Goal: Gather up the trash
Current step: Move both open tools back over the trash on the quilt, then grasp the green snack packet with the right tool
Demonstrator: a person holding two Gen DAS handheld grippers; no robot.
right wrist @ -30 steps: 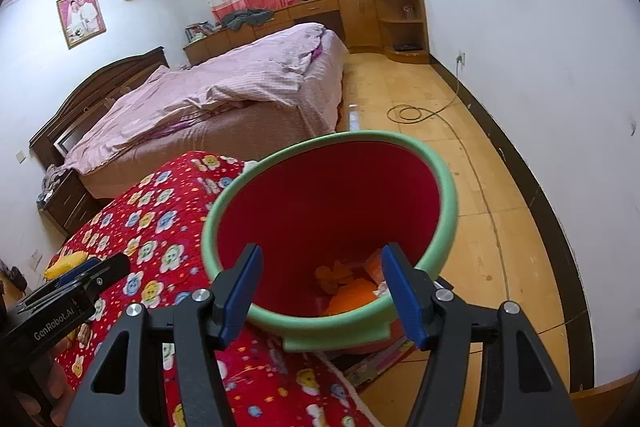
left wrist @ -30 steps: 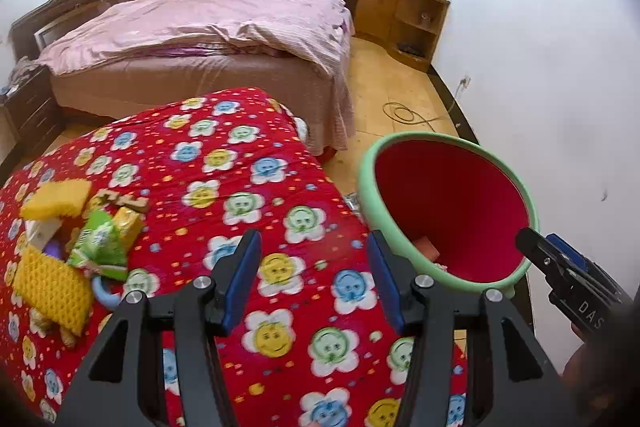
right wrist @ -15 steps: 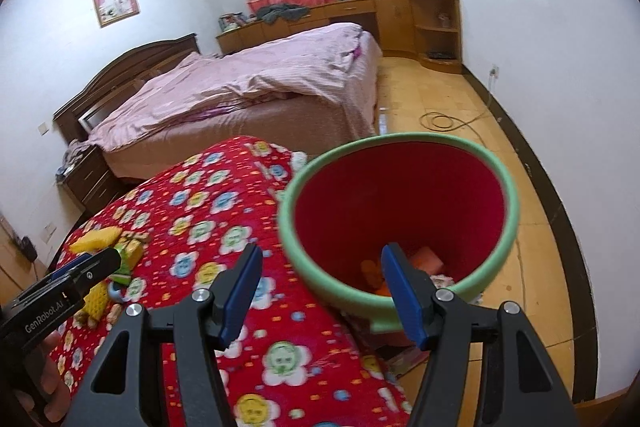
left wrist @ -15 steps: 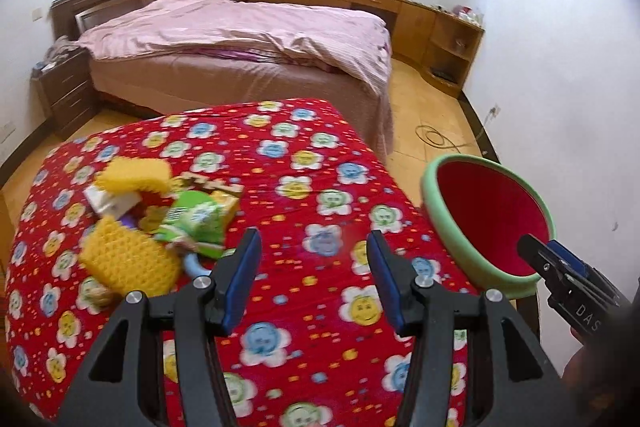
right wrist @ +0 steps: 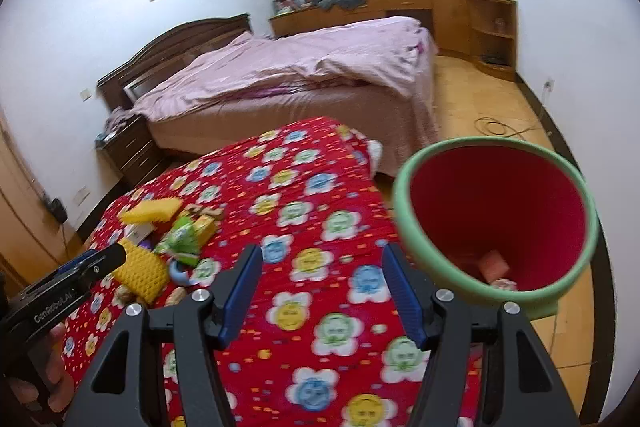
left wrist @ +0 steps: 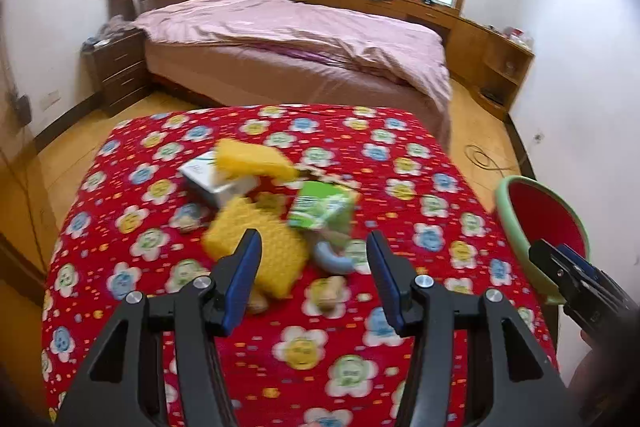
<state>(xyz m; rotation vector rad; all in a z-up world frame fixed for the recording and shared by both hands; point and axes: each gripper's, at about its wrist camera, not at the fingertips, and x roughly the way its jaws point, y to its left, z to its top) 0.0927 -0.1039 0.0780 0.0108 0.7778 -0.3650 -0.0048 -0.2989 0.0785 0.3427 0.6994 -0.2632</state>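
A pile of trash lies on the red flowered cloth (left wrist: 400, 163): two yellow sponges (left wrist: 264, 255), a white box (left wrist: 216, 179), a green wrapper (left wrist: 320, 207) and a blue ring (left wrist: 332, 259). My left gripper (left wrist: 314, 275) is open and empty, just in front of the pile. The red bin with a green rim (right wrist: 496, 219) stands off the table's right edge with some trash inside. My right gripper (right wrist: 322, 287) is open and empty, over the cloth left of the bin. The pile also shows in the right wrist view (right wrist: 160, 239).
A bed with a pink cover (left wrist: 304, 35) stands behind the table. A dark nightstand (left wrist: 116, 67) is at the left and wooden cabinets (left wrist: 492, 59) are along the far wall. A cable (right wrist: 500, 127) lies on the wooden floor.
Both grippers have swung left, away from the bin. The trash pile has come to the middle of the left wrist view, close to the left fingers. Both stay open.
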